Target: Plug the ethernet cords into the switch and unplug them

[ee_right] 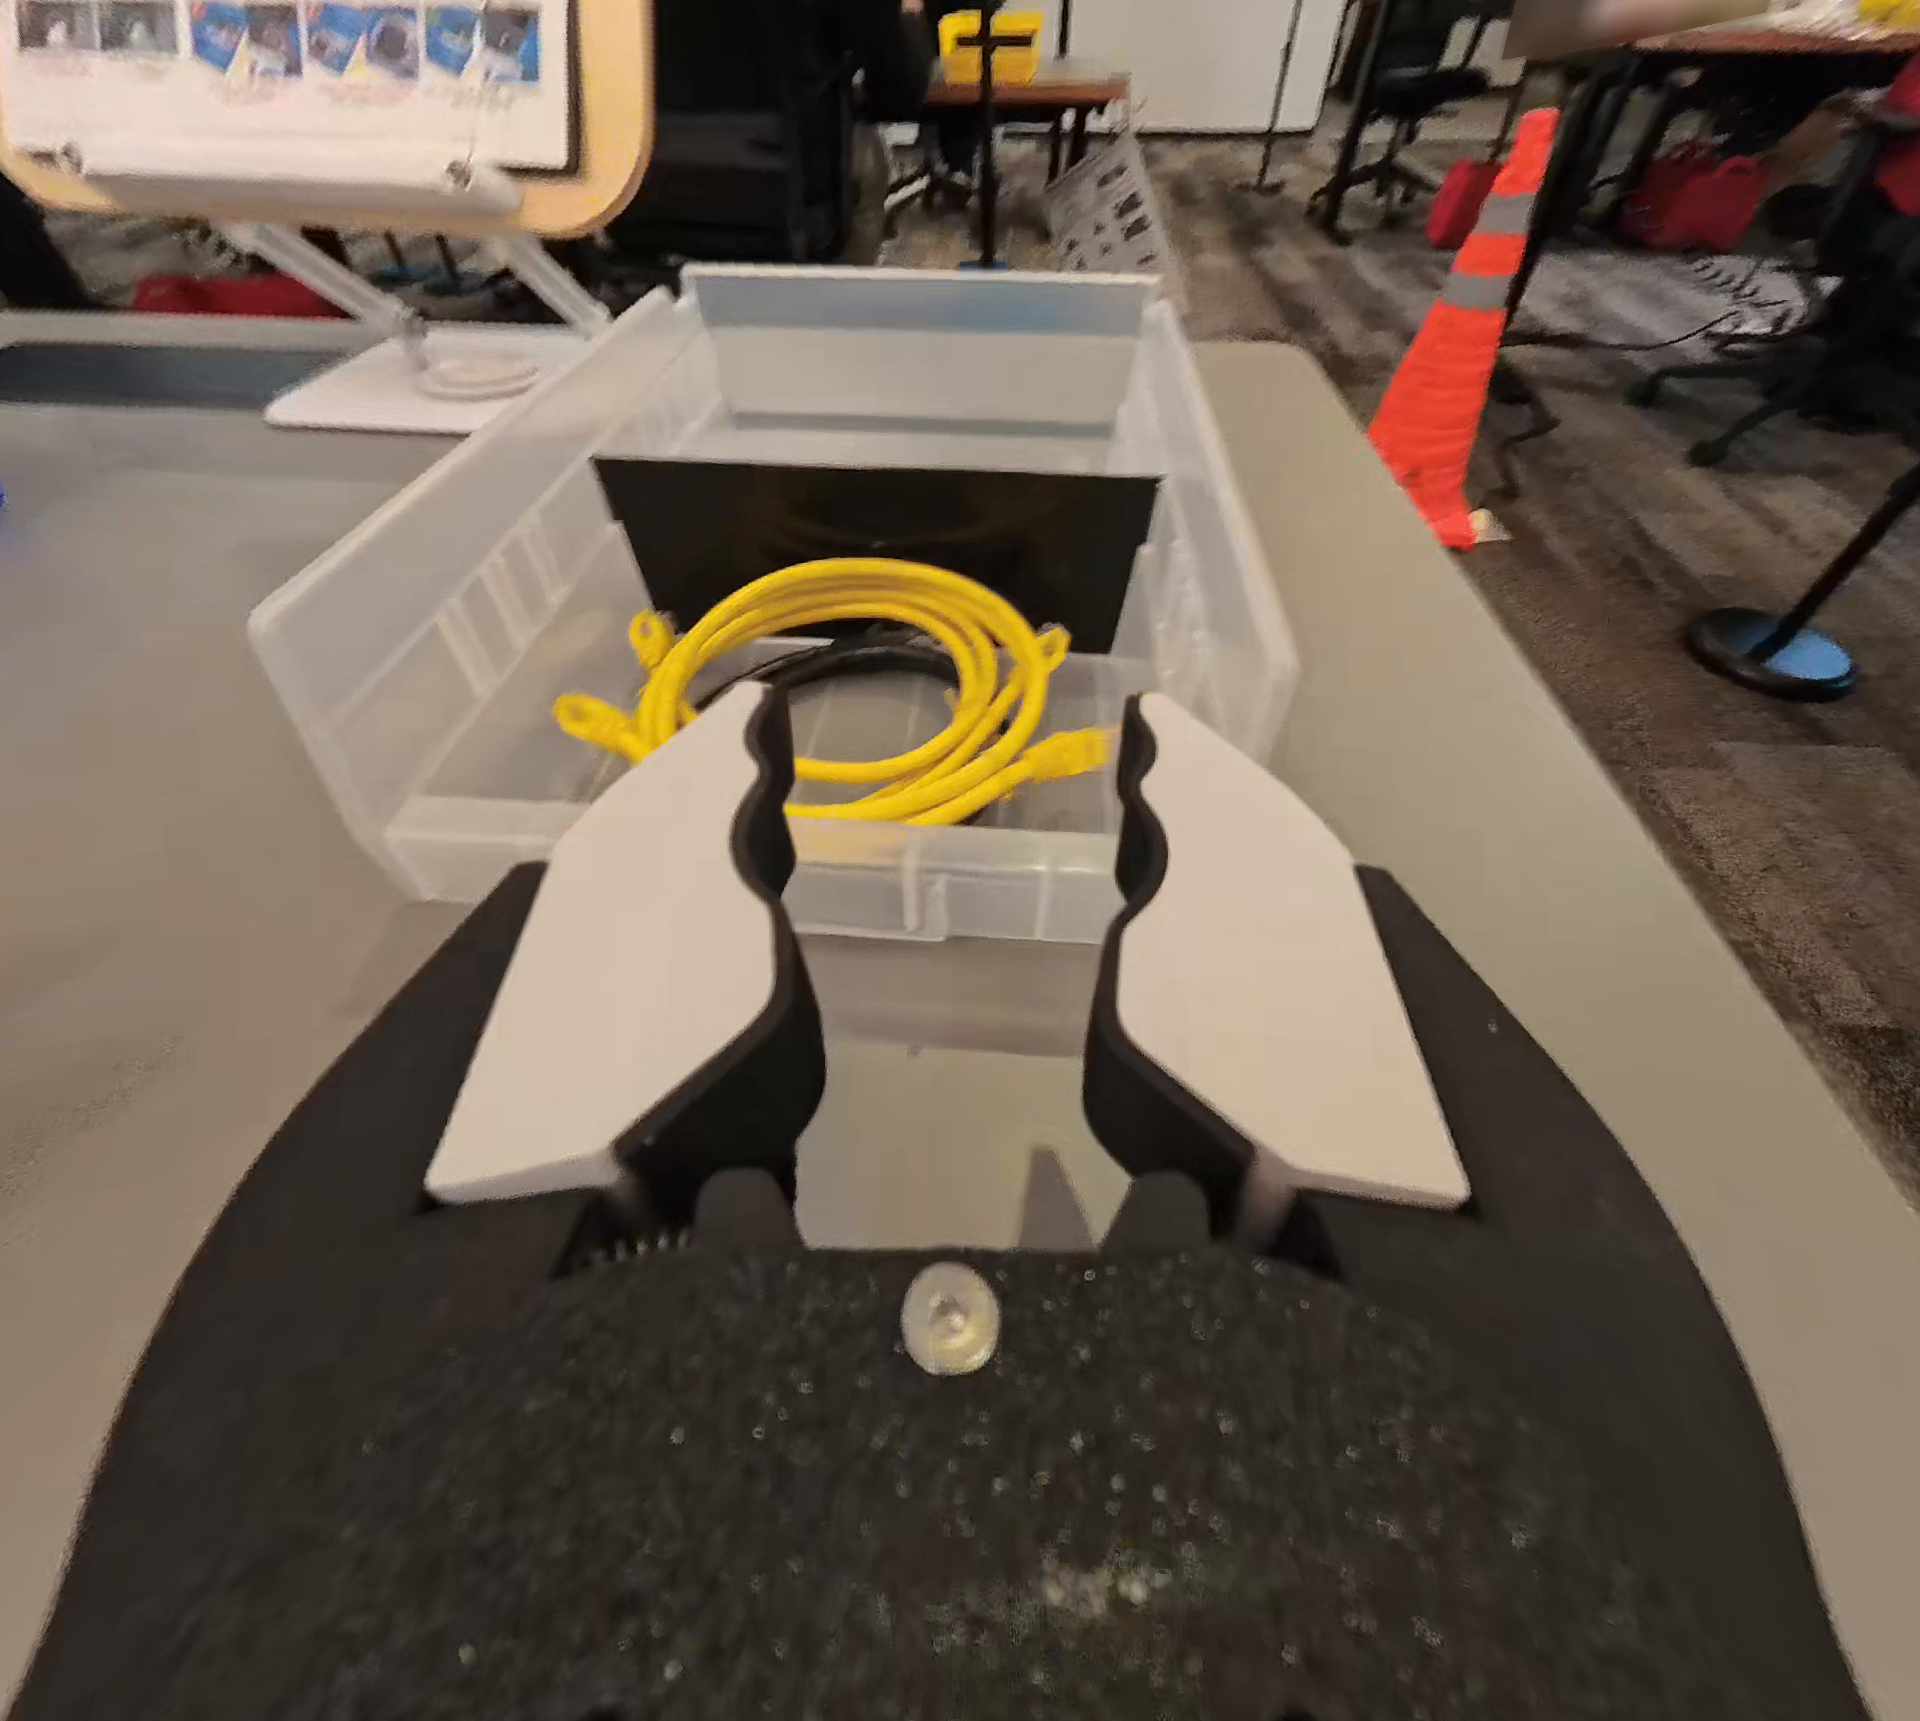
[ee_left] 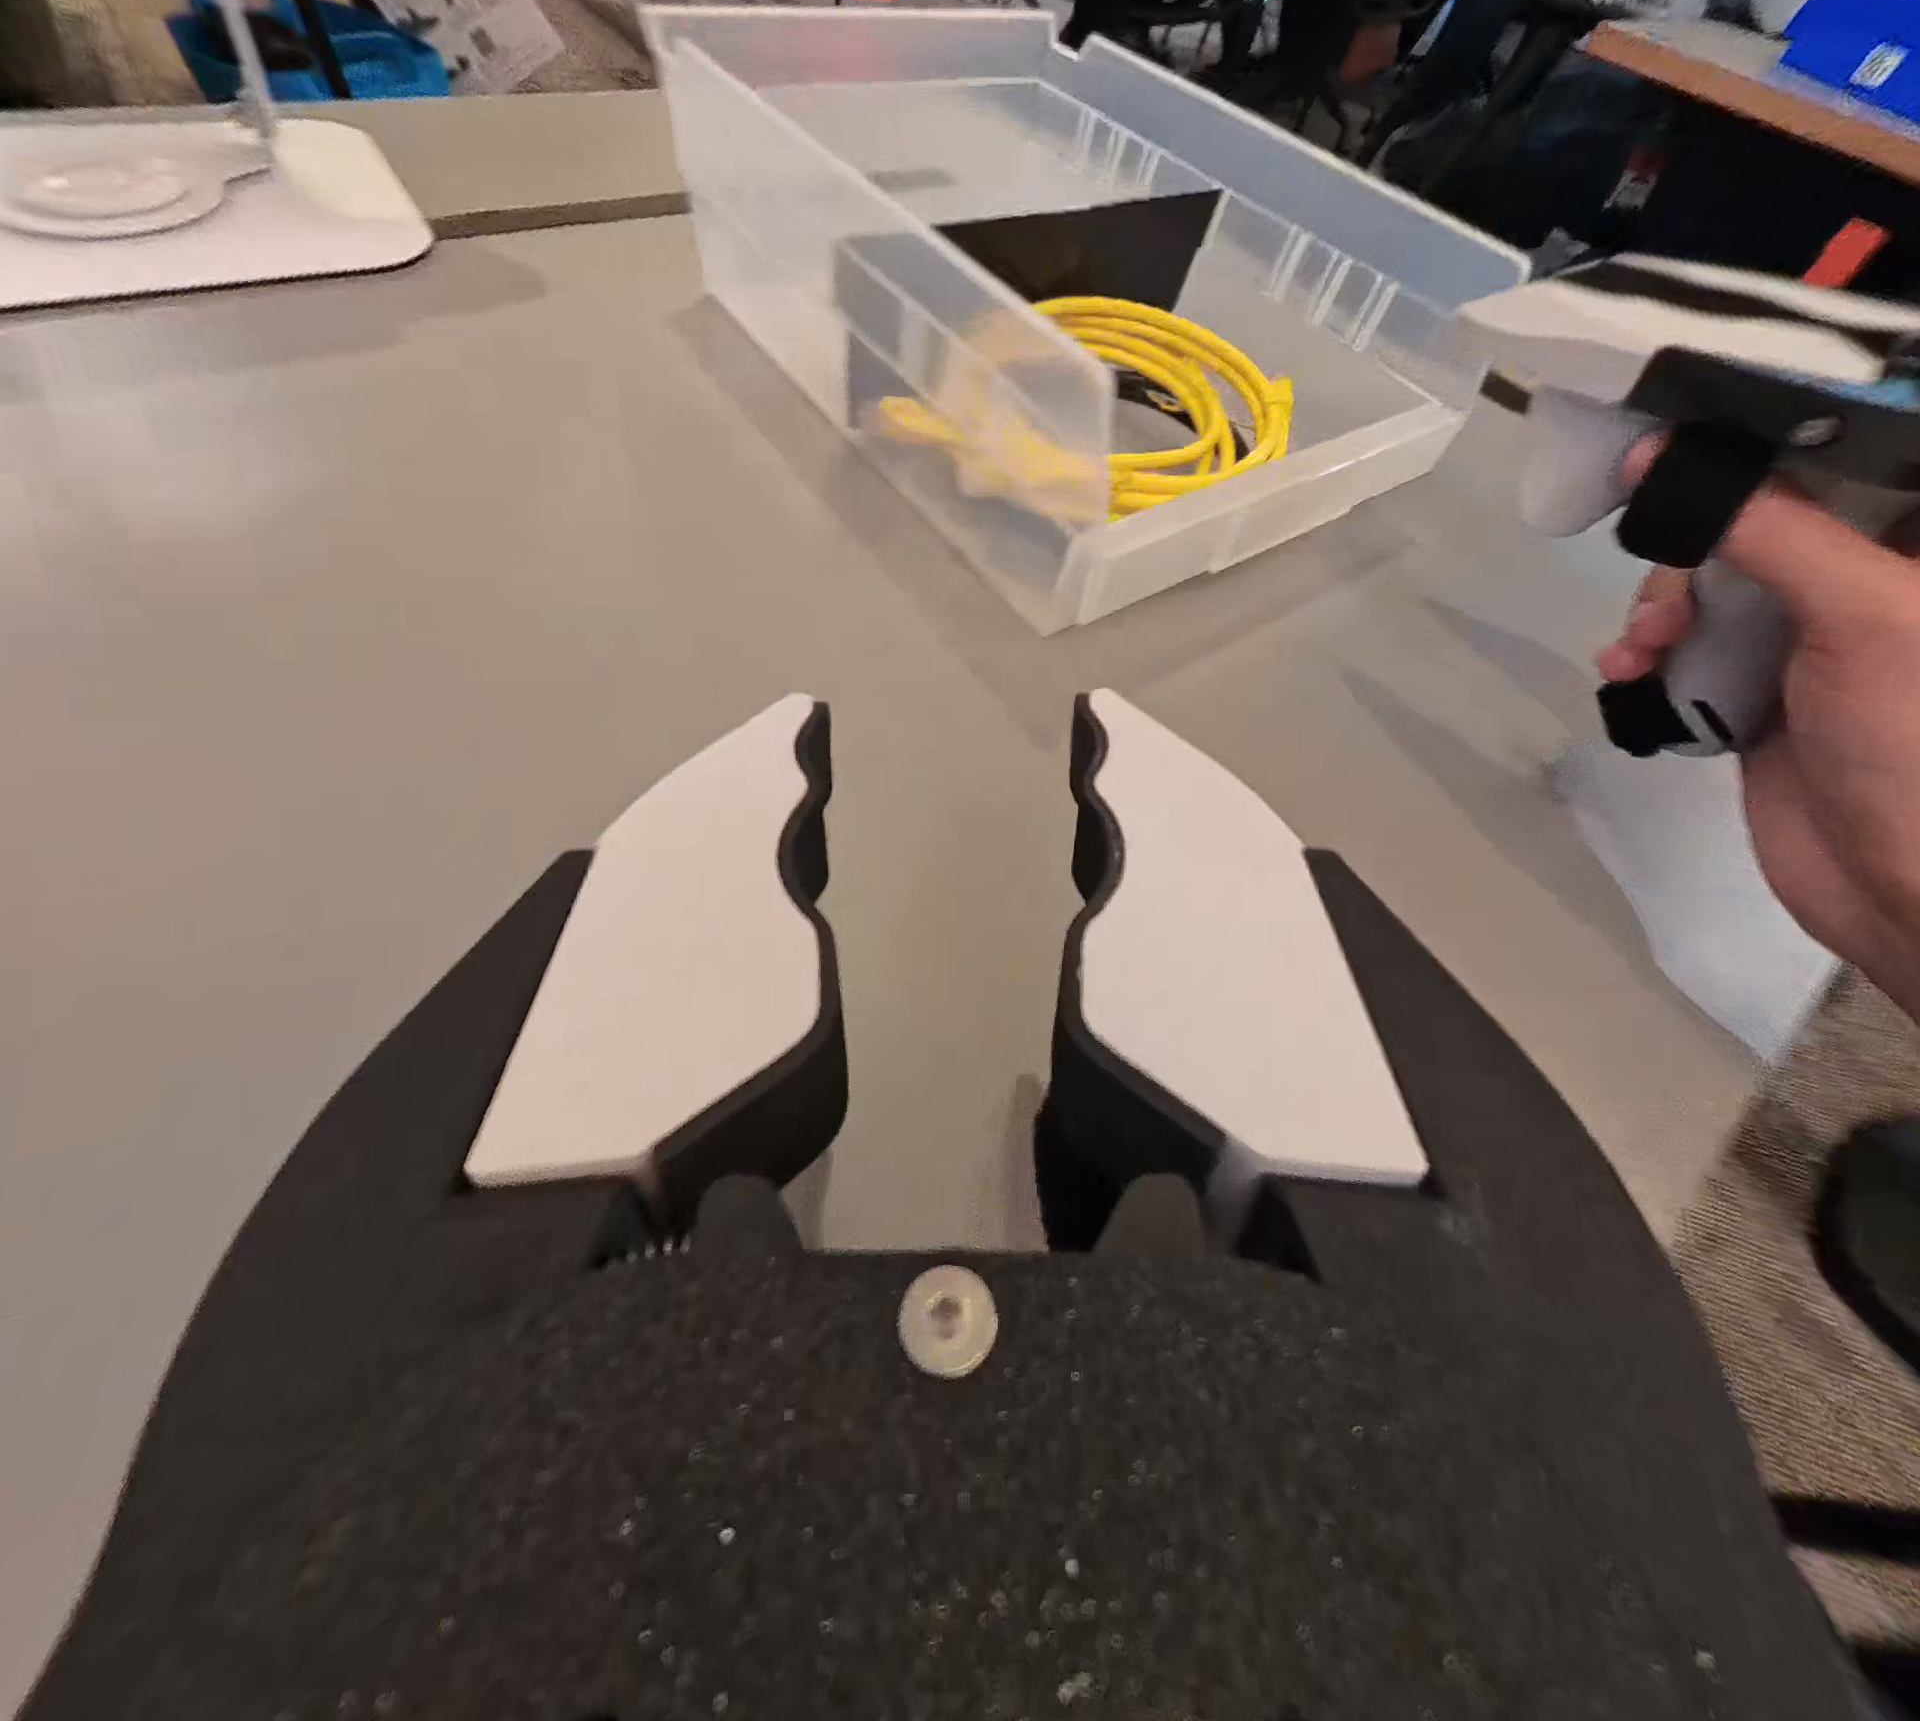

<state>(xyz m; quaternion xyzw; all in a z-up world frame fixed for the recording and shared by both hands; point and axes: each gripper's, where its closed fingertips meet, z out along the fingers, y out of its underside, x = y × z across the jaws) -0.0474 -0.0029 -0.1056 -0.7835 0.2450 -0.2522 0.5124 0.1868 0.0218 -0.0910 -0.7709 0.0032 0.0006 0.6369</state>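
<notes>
A clear plastic bin (ee_right: 332,632) stands on the grey table (ee_right: 156,736). Coiled yellow ethernet cords (ee_right: 914,622) lie in its near compartment, with a black cable under them and a black divider (ee_right: 883,528) behind. My right gripper (ee_right: 951,726) is open and empty, hovering just before the bin's near wall, its fingers not touching the cords. In the left wrist view the bin (ee_left: 1195,559) and cords (ee_left: 1195,383) sit ahead to the right. My left gripper (ee_left: 951,715) is open and empty above bare table (ee_left: 416,632). The right gripper's body (ee_left: 1662,383) shows at the right, held by a hand.
A white stand base (ee_left: 208,217) sits at the table's far left, carrying a board with a poster (ee_right: 291,9). An orange traffic cone (ee_right: 1455,362) stands on the floor to the right, past the table edge. Chairs and other tables fill the background.
</notes>
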